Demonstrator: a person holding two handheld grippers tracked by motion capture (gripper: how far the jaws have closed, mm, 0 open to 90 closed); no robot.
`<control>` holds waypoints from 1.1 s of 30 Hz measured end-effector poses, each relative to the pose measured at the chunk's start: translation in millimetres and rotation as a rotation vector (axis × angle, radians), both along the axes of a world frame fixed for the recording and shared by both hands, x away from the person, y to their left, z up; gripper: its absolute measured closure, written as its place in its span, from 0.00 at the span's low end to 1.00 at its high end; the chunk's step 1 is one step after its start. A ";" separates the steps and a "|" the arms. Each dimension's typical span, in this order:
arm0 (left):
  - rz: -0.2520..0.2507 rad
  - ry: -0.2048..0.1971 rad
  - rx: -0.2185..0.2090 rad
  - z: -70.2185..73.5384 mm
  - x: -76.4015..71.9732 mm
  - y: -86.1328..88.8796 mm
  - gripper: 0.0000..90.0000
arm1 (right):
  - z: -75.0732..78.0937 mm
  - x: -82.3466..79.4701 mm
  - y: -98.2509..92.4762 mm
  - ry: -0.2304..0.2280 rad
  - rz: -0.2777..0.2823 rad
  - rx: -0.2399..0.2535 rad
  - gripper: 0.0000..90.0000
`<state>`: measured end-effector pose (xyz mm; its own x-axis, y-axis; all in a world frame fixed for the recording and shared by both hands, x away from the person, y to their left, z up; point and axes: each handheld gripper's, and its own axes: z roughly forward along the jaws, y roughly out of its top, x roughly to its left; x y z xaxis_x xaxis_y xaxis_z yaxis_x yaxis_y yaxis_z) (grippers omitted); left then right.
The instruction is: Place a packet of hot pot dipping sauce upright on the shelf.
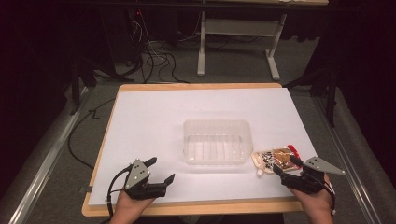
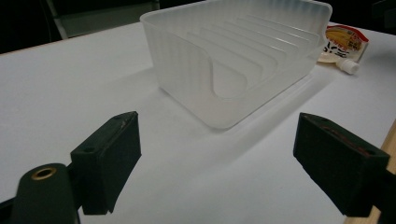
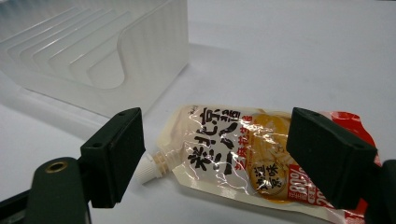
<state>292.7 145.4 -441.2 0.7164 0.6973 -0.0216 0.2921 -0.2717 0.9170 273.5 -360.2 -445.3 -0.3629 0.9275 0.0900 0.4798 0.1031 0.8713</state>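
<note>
The work in hand appears to be picking up the sauce pouch (image 1: 274, 159), probably to place it in the clear plastic bin (image 1: 215, 124); this is a judgement from the layout.

Position of the pouch: it is lying flat on the white table sheet (image 1: 149, 116), just beside the bin's right end and a little nearer the person than the bin's middle. It is not touching the bin wall in the right gripper view, where a narrow strip of sheet is showing between the pouch (image 3: 252, 154) and the bin (image 3: 154, 60).

Long axis: the pouch is running slantwise away from the bin, with its white cap (image 3: 148, 170) pointing toward the person's edge of the table and its red sealed end pointing away to the right.

Right gripper (image 1: 286, 166): it is hovering at the pouch's side away from the bin, jaws spread wide and gripping nothing. In its own view the two jaws are standing one on each side of the pouch body, so the pouch is lying directly ahead of the opening.

Left gripper (image 1: 162, 171): it is resting near the table's front edge, well apart from the bin's left front corner, jaws likewise wide and empty, facing the bin (image 2: 233, 60).

The right gripper is clearly the nearer one to the pouch.
</note>
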 end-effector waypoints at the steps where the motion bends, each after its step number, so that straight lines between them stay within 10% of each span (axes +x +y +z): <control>1: 0.000 0.000 0.000 0.0 0.0 0.0 0.17 | 0.0 0.0 0.1 0.000 0.001 -0.001 0.22; 33: -0.012 0.004 0.003 -0.4 0.4 -1.1 0.17 | -19.1 9.9 38.9 0.114 0.171 -0.058 0.33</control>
